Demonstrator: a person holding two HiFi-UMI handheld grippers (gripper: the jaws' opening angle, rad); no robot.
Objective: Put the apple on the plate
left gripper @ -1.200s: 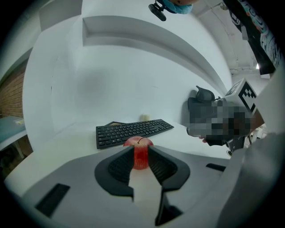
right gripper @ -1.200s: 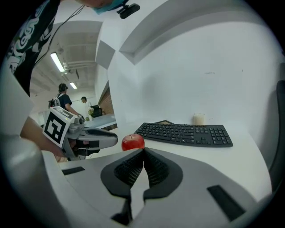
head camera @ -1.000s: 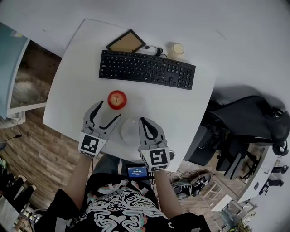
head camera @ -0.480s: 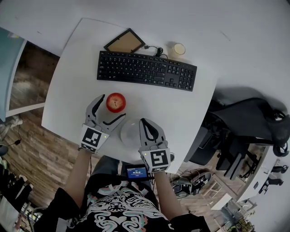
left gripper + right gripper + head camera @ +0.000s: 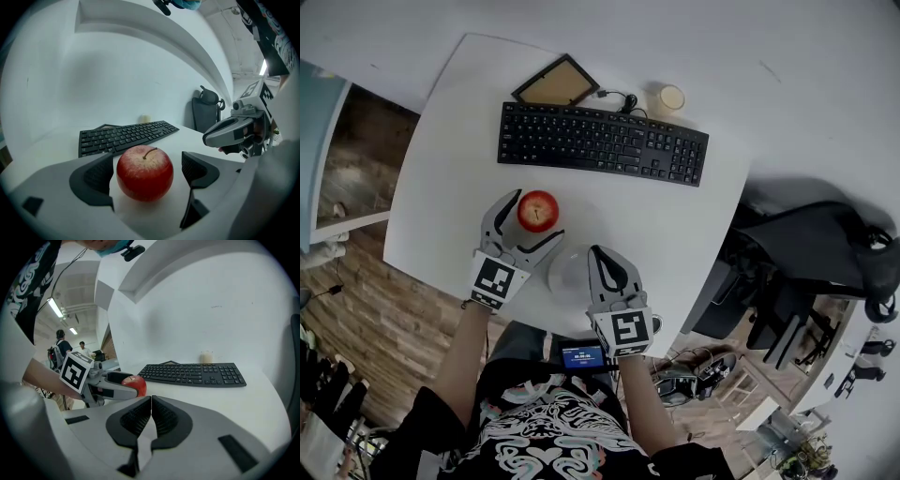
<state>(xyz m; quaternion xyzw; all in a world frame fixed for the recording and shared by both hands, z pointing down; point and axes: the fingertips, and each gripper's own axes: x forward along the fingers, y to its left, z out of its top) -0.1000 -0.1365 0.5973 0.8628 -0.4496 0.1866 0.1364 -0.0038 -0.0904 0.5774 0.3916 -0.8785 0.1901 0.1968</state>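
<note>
Apple (image 5: 538,210) centre-left on table (image 5: 675,225), between L gripper (image 5: 537,215) jaws, just been opening, now wide apart. Plate (image 5: 567,272) just lower right; R gripper (image 5: 596,250), jaws together, over plate's rim. Keyboard (image 5: 602,142) above.

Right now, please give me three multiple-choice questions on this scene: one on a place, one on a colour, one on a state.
1. Where is the apple? A) on the plate B) between the left tongs' jaws C) on a chair
2. What colour is the keyboard? A) white B) black C) red
3. How are the right tongs? A) shut, empty B) wide open C) shut on the apple
Answers: 1 B, its jaws, just opened wider, flank the apple beside the plate; 2 B, black keys and body; 3 A, its jaws meet, nothing between.
</note>
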